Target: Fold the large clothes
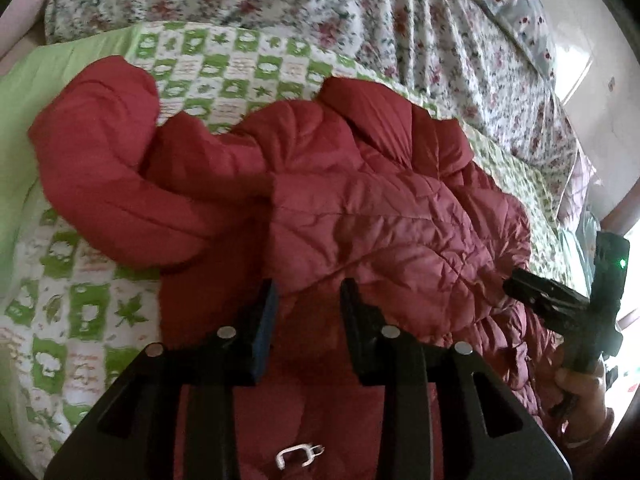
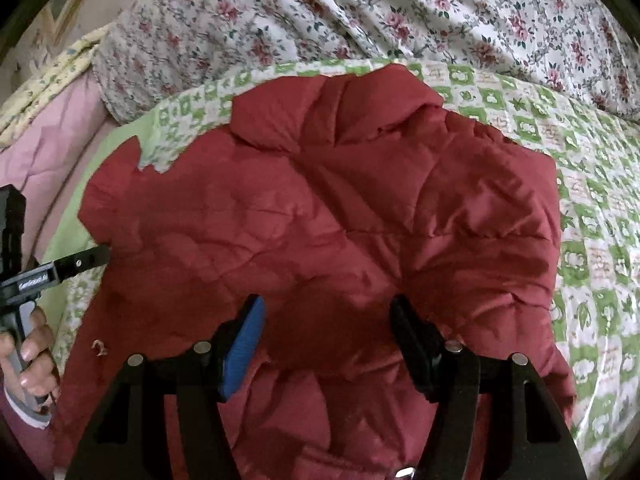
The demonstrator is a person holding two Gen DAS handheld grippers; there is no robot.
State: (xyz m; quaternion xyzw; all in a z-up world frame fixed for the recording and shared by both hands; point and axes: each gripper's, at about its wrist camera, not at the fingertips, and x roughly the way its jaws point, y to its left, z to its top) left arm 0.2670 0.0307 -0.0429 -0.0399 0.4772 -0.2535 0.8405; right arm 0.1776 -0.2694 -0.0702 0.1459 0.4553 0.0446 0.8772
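A red quilted puffer jacket (image 1: 360, 208) lies spread on a green-and-white checked blanket (image 1: 224, 72). One sleeve (image 1: 104, 176) lies bunched at the left in the left wrist view. My left gripper (image 1: 308, 292) is open, its jaws apart just above the jacket's near edge, with nothing held. The jacket (image 2: 340, 216) fills the right wrist view, collar (image 2: 340, 112) at the far side. My right gripper (image 2: 326, 312) is open, jaws wide over the jacket's lower part. The right gripper also shows at the right edge of the left wrist view (image 1: 516, 284). The left gripper shows at the left edge of the right wrist view (image 2: 100, 256).
A floral quilt (image 1: 420, 28) is heaped along the far side of the bed. A pink cover (image 2: 52, 148) lies at the far left in the right wrist view. A small metal hook (image 1: 298, 454) lies on the jacket near my left gripper. A wall (image 1: 600, 92) rises at the right.
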